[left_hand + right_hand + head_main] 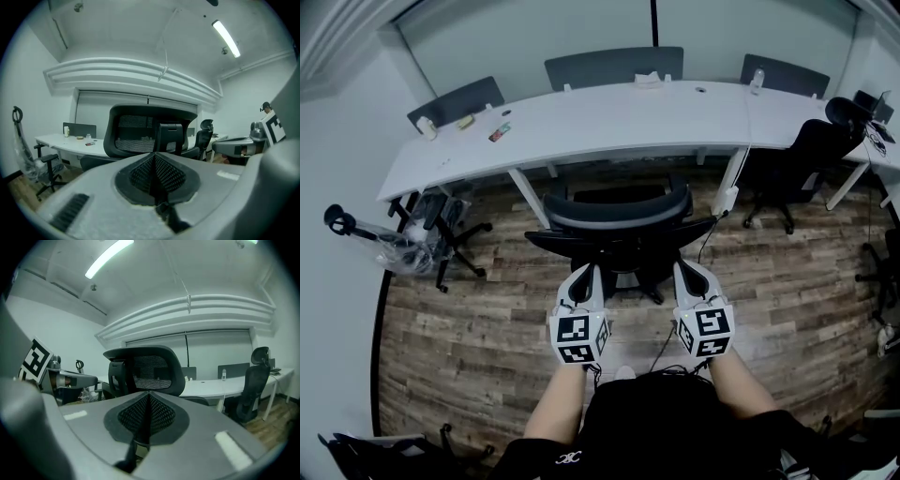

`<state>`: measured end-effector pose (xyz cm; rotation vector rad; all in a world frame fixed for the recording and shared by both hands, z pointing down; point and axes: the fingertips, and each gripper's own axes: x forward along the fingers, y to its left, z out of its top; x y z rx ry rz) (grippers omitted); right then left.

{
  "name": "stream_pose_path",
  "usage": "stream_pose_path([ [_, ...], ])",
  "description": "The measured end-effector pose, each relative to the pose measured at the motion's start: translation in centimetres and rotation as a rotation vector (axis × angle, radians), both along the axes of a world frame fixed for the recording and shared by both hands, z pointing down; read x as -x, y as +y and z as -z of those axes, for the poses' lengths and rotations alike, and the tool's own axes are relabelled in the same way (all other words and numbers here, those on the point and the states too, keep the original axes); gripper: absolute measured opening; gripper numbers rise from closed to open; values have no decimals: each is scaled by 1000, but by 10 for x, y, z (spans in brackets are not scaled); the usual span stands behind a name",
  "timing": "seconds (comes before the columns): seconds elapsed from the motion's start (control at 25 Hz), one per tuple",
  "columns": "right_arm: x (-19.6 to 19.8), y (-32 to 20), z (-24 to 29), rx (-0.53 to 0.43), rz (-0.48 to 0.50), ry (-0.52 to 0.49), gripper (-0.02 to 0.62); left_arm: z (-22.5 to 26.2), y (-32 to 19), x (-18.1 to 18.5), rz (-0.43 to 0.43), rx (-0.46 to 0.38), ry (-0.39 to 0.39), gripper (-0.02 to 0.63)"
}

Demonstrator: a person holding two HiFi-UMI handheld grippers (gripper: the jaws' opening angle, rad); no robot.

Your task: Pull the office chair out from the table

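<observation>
The black mesh-backed office chair (617, 214) stands in front of the long white table (609, 117), its back toward me. Both grippers are held side by side just behind it. My left gripper (589, 274) is shut, its pads meeting with nothing between them. My right gripper (685, 269) is likewise shut and empty. In the left gripper view the closed left gripper (153, 157) points at the chair's backrest (136, 136), which stands apart ahead. The right gripper view shows the closed right gripper (149, 397) the same way, with the backrest (150, 373) beyond it.
A second black chair (797, 159) is tucked under the table at the right, and another (441, 225) beside a plastic bag (403, 251) at the left. More chairs (614, 66) stand behind the table. A bottle (757, 80) and small items lie on it. Wood floor surrounds me.
</observation>
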<state>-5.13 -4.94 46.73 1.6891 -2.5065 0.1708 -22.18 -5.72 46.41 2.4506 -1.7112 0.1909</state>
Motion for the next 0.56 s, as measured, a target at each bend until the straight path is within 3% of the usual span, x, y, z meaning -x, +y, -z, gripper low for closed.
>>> stream_pose_path([
  [0.56, 3, -6, -1, 2, 18, 17, 5, -2, -5, 1, 8, 6, -13, 8],
])
